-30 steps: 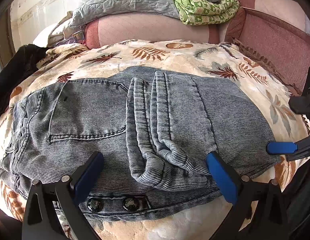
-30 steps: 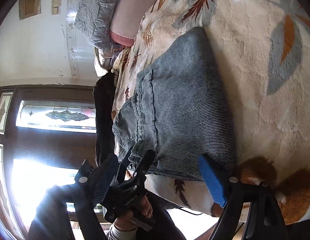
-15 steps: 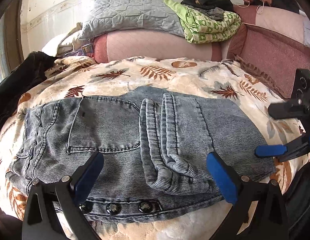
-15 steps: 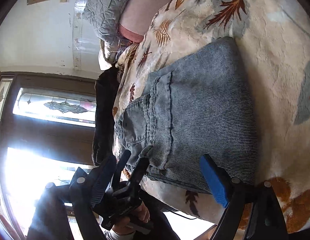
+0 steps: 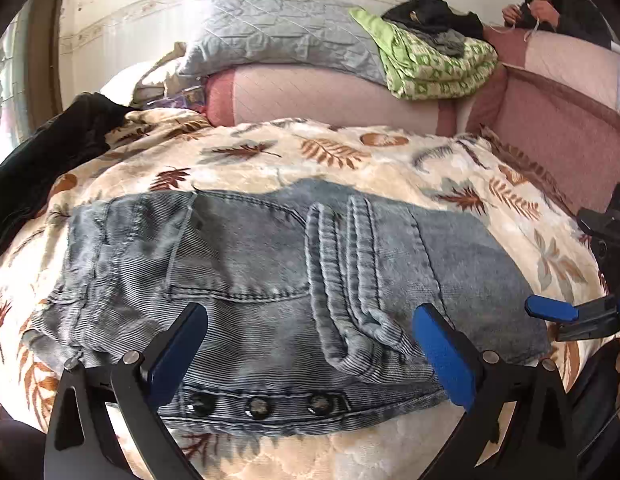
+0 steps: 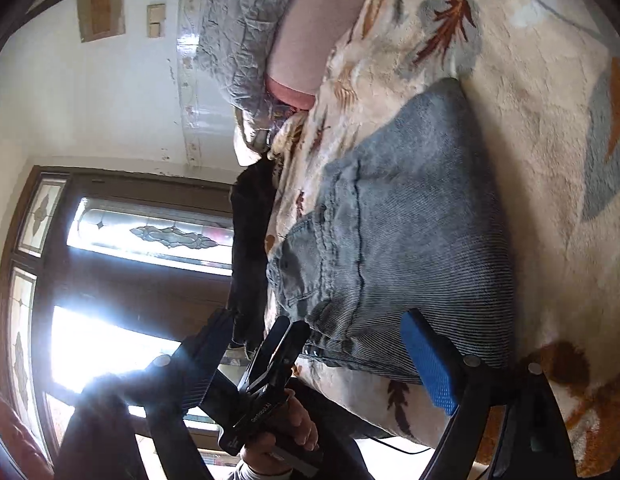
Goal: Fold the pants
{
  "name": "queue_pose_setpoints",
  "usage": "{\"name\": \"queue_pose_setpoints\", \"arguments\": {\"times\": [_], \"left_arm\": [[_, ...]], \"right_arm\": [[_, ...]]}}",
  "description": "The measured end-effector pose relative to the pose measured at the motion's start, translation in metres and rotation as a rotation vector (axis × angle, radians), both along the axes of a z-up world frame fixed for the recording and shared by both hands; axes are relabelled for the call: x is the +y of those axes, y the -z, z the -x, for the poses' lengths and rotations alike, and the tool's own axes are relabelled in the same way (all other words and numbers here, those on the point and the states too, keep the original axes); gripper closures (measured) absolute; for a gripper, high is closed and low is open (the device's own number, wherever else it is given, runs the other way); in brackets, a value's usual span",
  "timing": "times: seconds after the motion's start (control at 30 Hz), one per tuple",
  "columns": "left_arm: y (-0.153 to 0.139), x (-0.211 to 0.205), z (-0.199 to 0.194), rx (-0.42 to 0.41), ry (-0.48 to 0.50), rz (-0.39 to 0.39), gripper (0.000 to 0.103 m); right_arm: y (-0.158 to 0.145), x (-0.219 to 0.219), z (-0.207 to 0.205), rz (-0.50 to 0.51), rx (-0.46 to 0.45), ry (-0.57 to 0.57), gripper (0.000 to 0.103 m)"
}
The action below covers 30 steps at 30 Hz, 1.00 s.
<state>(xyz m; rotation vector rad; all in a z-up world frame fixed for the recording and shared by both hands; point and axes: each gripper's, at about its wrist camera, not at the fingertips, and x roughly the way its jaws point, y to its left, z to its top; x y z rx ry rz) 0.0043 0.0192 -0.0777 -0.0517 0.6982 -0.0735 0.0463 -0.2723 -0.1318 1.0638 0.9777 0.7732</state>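
Grey-blue denim pants [image 5: 269, 276] lie folded on a leaf-patterned blanket [image 5: 269, 156], with the hems doubled over the seat and a buttoned waistband at the near edge. They also show in the right wrist view [image 6: 414, 240]. My left gripper [image 5: 310, 344] is open and empty, hovering just above the near edge of the pants. My right gripper [image 6: 322, 356] is open and empty at the right end of the pants; its blue fingertip [image 5: 550, 312] shows in the left wrist view.
Stacked pillows [image 5: 293, 52] and a green blanket [image 5: 434, 64] lie at the bed head. A dark garment [image 5: 41, 160] lies at the left. A person [image 5: 558, 4] sits behind the pink headboard [image 5: 566, 128]. A door with bright glass [image 6: 109, 300] stands beside the bed.
Both grippers have drawn back from the pants, so the folded pants look smaller and farther. The pants have not moved.
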Motion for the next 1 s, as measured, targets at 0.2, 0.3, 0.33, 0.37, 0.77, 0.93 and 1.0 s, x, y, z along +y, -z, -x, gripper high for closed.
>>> {"name": "queue_pose_setpoints", "arguments": {"times": [0.2,0.3,0.33,0.37,0.77,0.93,1.0], "left_arm": [[-0.013,0.052,0.013,0.044,-0.144,0.115,0.001],[-0.01,0.079,0.02,0.087,-0.225,0.189,0.001],[-0.008,0.086,0.021,0.106,-0.242,0.212,0.001],[-0.007,0.093,0.022,0.123,-0.256,0.235,0.001],[0.007,0.184,0.037,0.167,-0.468,0.508,0.001],[0.021,0.205,0.033,0.169,-0.483,0.567,0.001],[0.025,0.209,0.031,0.155,-0.475,0.583,0.001]], "right_arm": [[0.0,-0.007,-0.001,-0.056,0.0,0.025,0.013],[0.003,-0.008,-0.001,-0.067,0.017,0.029,0.013],[0.004,-0.007,-0.001,-0.069,0.016,0.028,0.013],[0.003,-0.006,-0.002,-0.068,0.013,0.026,0.013],[-0.002,0.009,-0.004,-0.021,-0.016,-0.002,0.012],[-0.018,0.034,-0.007,-0.046,-0.004,-0.042,0.012],[-0.031,0.062,-0.015,-0.044,-0.018,-0.094,0.012]]}}
